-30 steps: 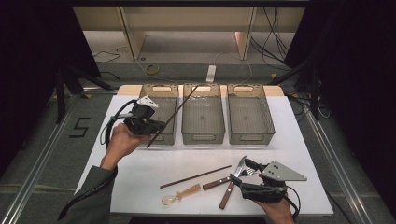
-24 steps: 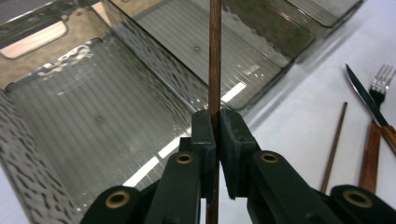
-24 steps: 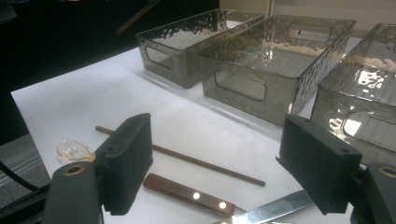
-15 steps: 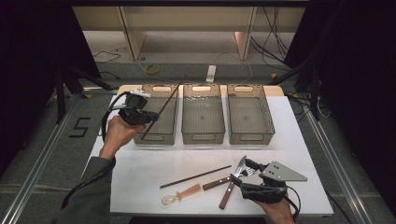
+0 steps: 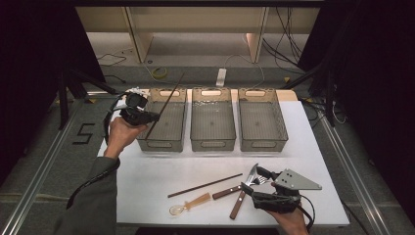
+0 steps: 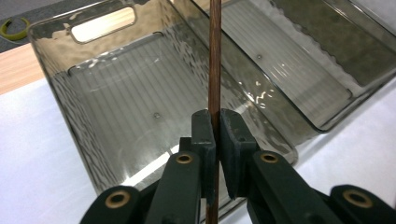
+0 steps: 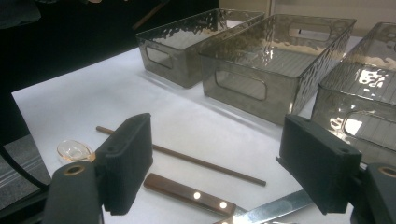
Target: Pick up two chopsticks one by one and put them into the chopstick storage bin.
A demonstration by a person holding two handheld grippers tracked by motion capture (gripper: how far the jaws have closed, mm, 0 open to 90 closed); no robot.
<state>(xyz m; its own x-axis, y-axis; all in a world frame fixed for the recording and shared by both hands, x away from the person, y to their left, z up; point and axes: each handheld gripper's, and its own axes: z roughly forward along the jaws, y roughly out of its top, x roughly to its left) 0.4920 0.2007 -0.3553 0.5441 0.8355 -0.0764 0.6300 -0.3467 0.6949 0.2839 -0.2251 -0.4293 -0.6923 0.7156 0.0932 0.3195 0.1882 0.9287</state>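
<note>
My left gripper (image 5: pixel 152 117) hangs at the left edge of the left clear bin (image 5: pixel 161 144), shut on a thin brown chopstick (image 5: pixel 169 100) that slants up and back over that bin. In the left gripper view the pads pinch the chopstick (image 6: pixel 214 65) at the left gripper (image 6: pixel 215 128), with the bin's ribbed floor below. My right gripper (image 5: pixel 251 179) rests open near the table's front right, beside a wooden-handled knife (image 5: pixel 238 203) and fork (image 5: pixel 230 191). The right gripper (image 7: pixel 222 161) has wide jaws with a second chopstick (image 7: pixel 187 158) lying beyond them.
Three clear bins stand in a row at the back: left, middle (image 5: pixel 213 143) and right (image 5: pixel 263 143). The second chopstick (image 5: pixel 205 185) and an amber-handled spoon (image 5: pixel 188 204) lie on the white table (image 5: pixel 147 171) at the front. Dark floor lies beyond the table's edges.
My left hand has carried the chopstick leftward and a little farther back, to the left bin's left side. The right gripper and the cutlery have stayed put.
</note>
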